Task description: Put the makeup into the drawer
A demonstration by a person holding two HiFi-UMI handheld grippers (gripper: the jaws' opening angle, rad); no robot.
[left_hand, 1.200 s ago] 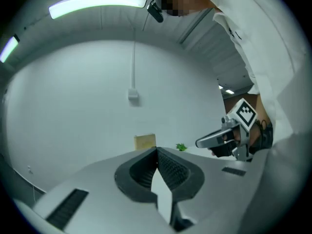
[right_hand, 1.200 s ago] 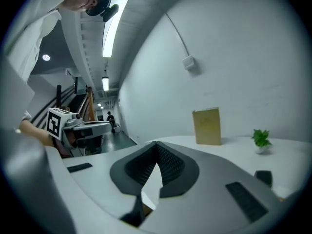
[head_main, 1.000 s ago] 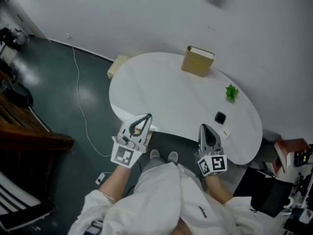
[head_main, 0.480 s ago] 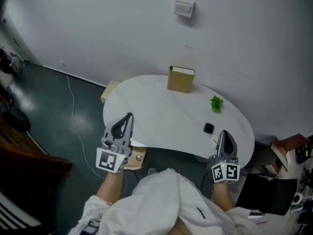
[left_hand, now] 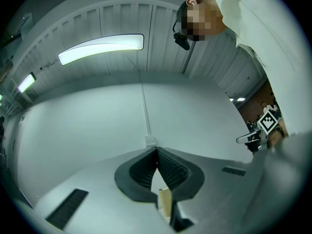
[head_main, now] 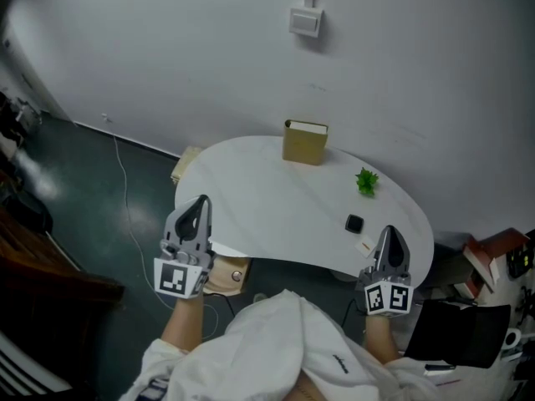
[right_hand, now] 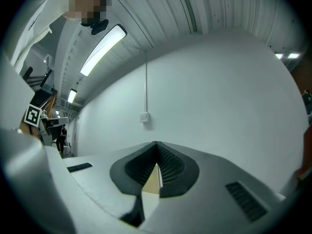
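1. Left gripper (head_main: 201, 200): jaws pressed together with nothing between them, at the table's near left edge.
2. Right gripper (head_main: 389, 232): jaws likewise closed and empty, at the near right edge.
3. Black makeup case (head_main: 354, 222): lies on the white table (head_main: 251, 182), near the right gripper, with a small pale item (head_main: 364, 246) just beside it.
4. Tan box (head_main: 305, 143): stands at the far edge.
5. Green sprig (head_main: 366, 181): lies between box and case.

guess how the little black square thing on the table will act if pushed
The black square item lies flat and low on the smooth white table, so it would probably slide, not tip or roll. Being small, it is likely light; its material is too small to judge.
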